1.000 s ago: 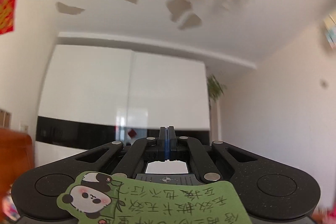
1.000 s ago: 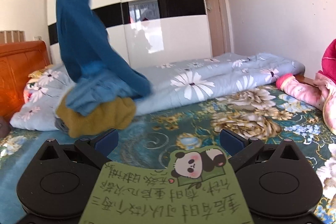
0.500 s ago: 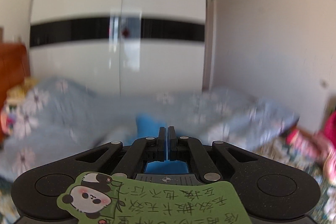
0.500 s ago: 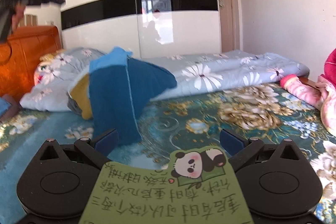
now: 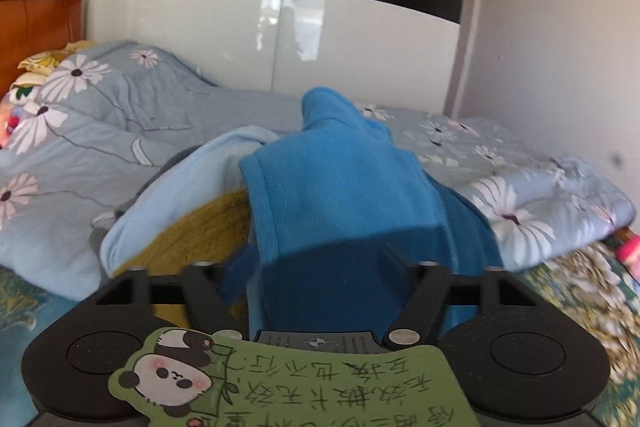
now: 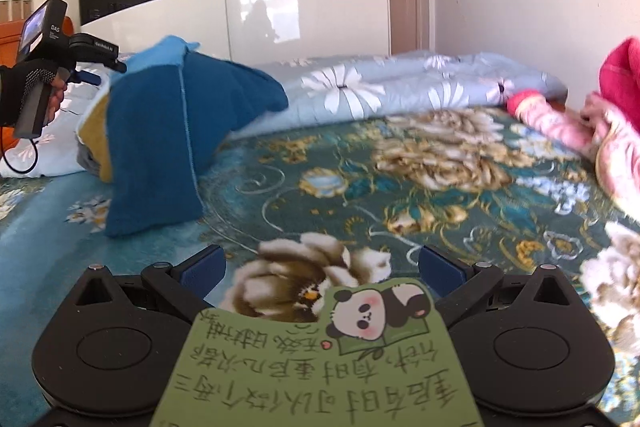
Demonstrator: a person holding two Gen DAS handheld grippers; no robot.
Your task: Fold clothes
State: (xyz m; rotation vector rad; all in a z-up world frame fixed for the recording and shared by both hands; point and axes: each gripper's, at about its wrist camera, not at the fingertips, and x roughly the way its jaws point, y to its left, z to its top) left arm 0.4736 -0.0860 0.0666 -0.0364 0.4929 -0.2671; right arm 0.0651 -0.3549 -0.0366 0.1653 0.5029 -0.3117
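Bedroom with a floral bedspread (image 6: 360, 171). At far left of the right wrist view, the left tongs (image 6: 100, 65) are opening just beside a blue fleece garment (image 6: 160, 131) draped over a clothes pile (image 5: 192, 227). Soft, light and floppy, it seems best taken by a hem corner. At lower centre, the right tongs (image 6: 320, 271) are spread, empty.

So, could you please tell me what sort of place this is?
Most likely a home bedroom: a bed with a floral bedspread, a daisy-print quilt and a tall glossy wardrobe behind.
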